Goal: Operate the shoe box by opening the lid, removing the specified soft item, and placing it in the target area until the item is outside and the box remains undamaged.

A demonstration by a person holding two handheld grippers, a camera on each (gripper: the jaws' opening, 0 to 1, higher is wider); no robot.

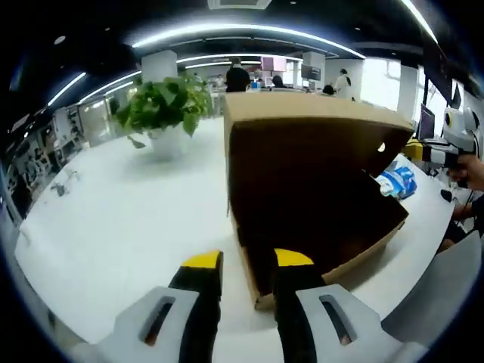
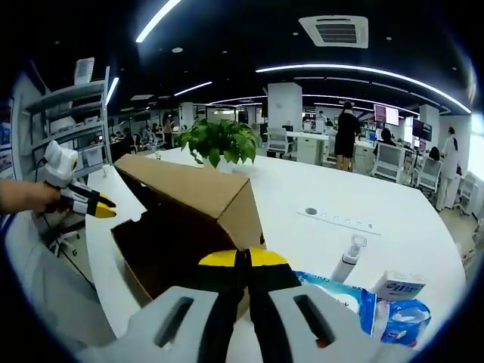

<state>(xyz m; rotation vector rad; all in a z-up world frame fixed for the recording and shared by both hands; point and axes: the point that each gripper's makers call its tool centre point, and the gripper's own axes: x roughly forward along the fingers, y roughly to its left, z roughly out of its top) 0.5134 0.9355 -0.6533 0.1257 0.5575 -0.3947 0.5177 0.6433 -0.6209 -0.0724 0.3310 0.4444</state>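
Observation:
The brown cardboard shoe box (image 1: pixel 318 174) stands on the white table (image 1: pixel 128 219), a tan face on top and a dark, shaded side toward me. Its inside is too dark to read. My left gripper (image 1: pixel 248 265) is open, its yellow-tipped jaws either side of the box's near bottom corner. In the right gripper view the box (image 2: pixel 189 189) is just beyond my right gripper (image 2: pixel 242 259), whose jaws are shut together with nothing visible between them. A hand holds the left gripper (image 2: pixel 103 209) left of the box, and the right gripper (image 1: pixel 460 140) shows beyond the box's right end.
A potted plant (image 1: pixel 162 106) stands behind the box. Blue and white soft packs (image 2: pixel 344 296), a small carton (image 2: pixel 397 284) and a white bottle (image 2: pixel 348 259) lie right of the box, with a power strip (image 2: pixel 336 219) farther back. People and desks fill the office behind.

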